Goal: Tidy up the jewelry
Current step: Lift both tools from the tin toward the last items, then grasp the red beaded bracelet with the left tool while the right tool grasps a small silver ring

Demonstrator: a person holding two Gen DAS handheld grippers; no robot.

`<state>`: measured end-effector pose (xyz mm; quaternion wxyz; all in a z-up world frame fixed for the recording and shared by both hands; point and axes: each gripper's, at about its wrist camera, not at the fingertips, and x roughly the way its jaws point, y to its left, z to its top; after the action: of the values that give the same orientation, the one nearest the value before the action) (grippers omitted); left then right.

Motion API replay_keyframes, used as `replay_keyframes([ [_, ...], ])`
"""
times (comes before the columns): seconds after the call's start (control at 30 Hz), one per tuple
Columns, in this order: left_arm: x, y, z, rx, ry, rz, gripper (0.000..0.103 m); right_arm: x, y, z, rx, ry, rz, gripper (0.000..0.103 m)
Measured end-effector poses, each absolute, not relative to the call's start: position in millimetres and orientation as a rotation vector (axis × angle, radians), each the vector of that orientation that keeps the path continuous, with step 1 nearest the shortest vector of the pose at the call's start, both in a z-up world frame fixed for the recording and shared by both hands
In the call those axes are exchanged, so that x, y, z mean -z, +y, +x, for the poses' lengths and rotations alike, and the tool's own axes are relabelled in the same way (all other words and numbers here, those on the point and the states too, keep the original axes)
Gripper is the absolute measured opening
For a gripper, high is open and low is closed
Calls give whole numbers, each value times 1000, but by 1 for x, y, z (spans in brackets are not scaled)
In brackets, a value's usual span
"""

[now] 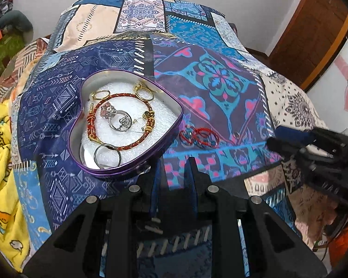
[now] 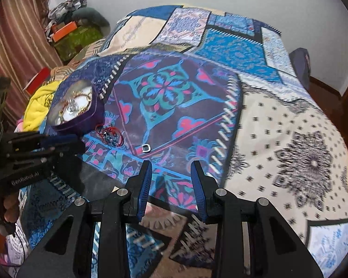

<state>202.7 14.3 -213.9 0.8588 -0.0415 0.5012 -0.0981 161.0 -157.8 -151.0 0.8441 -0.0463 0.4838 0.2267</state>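
Jewelry: red bracelets [image 1: 198, 136] and silver ring [image 2: 146, 148] loose beside heart tin [image 1: 85, 162] | left gripper [image 1: 174, 173] narrow, empty | right gripper [image 2: 171, 173] partly open, empty, to be lowered squarely over ring.

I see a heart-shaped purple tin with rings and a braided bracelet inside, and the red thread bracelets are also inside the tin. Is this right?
Not quite. The heart-shaped purple tin does hold rings and the braided bracelet, but the red thread bracelets are not inside it. They lie outside, on the patterned cloth beside the tin. The left wrist view shows this clearly.
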Motion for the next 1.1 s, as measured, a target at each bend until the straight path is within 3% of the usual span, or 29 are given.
replay_keyframes([
  [0.23, 215, 12, 214, 218, 1043, -85, 22, 163, -138, 172, -528, 1041, -129, 31],
  [0.37, 215, 7, 215, 249, 1037, -89, 32, 170, -129, 177, -541, 1048, -163, 31],
  [0.67, 216, 2, 213, 263, 1029, -59, 36, 173, -119, 175, -536, 998, -220, 31],
  [0.73, 216, 0, 212, 267, 1030, -57, 38, 173, -119, 174, -533, 994, -228, 23],
  [0.8, 217, -3, 212, 270, 1029, -44, 42, 172, -119, 175, -533, 1000, -225, 9],
  [0.9, 217, -10, 213, 278, 1029, -21, 47, 171, -124, 176, -537, 1008, -200, 9],
  [1.1, 220, -21, 223, 275, 1028, 13, 48, 161, -139, 176, -517, 994, -154, 9],
])
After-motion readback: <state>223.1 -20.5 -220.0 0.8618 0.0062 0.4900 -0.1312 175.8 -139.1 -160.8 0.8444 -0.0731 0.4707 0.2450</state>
